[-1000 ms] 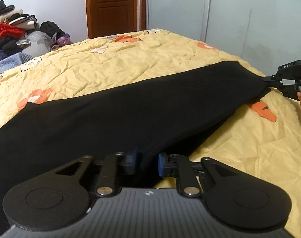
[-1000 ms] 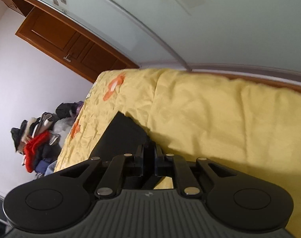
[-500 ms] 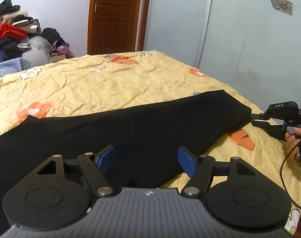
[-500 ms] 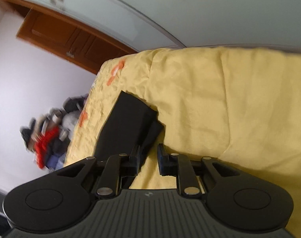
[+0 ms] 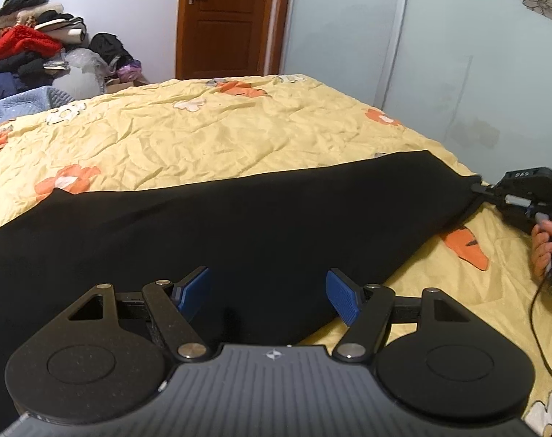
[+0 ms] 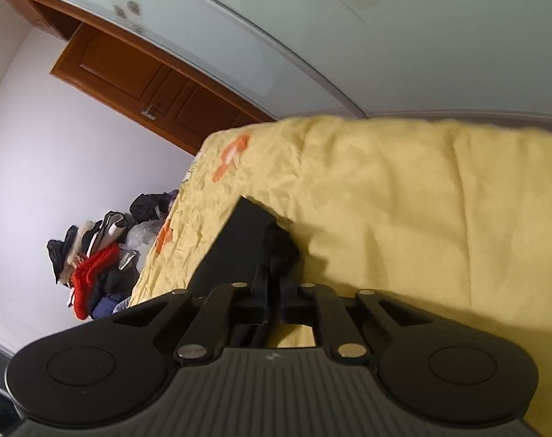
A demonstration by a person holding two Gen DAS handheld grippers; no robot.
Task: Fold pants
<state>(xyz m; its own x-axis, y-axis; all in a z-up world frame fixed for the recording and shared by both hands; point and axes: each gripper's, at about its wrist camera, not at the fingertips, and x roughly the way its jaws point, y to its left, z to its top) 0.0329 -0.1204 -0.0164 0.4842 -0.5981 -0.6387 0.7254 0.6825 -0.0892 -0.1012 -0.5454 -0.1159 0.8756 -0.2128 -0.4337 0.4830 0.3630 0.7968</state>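
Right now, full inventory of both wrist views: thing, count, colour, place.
pants: 1, black, laid long across the near part of the bed, one end pinched at the bed's right edge
bedspread: 1, yellow with orange and white flowers, wrinkled, covers the bed
clothes pile: 1 heap, red, black, white, blue, far left past the bed
door: 1, brown wood, shut, back wall
sliding panels: frosted pale green with flower prints, right of the door
left gripper: 1, black with blue pads, open above the pants
right gripper: 1, black, shut on the pants' end
hand: 1, on the right gripper's handle, right edge
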